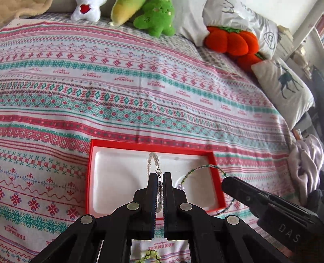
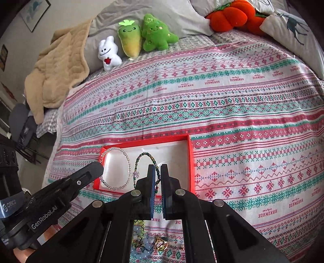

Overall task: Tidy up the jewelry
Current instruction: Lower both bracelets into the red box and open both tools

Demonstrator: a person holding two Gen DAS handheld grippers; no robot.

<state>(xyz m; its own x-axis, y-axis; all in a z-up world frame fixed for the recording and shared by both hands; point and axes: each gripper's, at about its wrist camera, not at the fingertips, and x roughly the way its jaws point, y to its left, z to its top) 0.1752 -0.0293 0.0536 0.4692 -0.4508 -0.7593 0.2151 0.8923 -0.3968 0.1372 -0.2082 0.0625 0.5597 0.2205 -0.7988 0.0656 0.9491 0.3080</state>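
A red box [image 1: 141,146] with a white lining lies open on the patterned bedspread. My left gripper [image 1: 159,178] is shut on a clear-bead bracelet [image 1: 150,158], whose loop hangs over the box. Just to its right, my right gripper [image 1: 225,183] is shut on a green-bead bracelet [image 1: 202,166] over the box's right edge. In the right wrist view the right gripper [image 2: 157,170] pinches the green-bead bracelet [image 2: 144,154] above the red box [image 2: 190,161]. The left gripper [image 2: 98,169] comes in from the left with the clear-bead bracelet [image 2: 129,168].
More loose jewelry lies on the bedspread near me, including a gold ring [image 2: 161,244] and yellow-green beads [image 2: 139,224]. Plush toys [image 2: 156,34], an orange pumpkin cushion [image 2: 228,16], pillows and a tan blanket [image 2: 58,70] line the far side of the bed.
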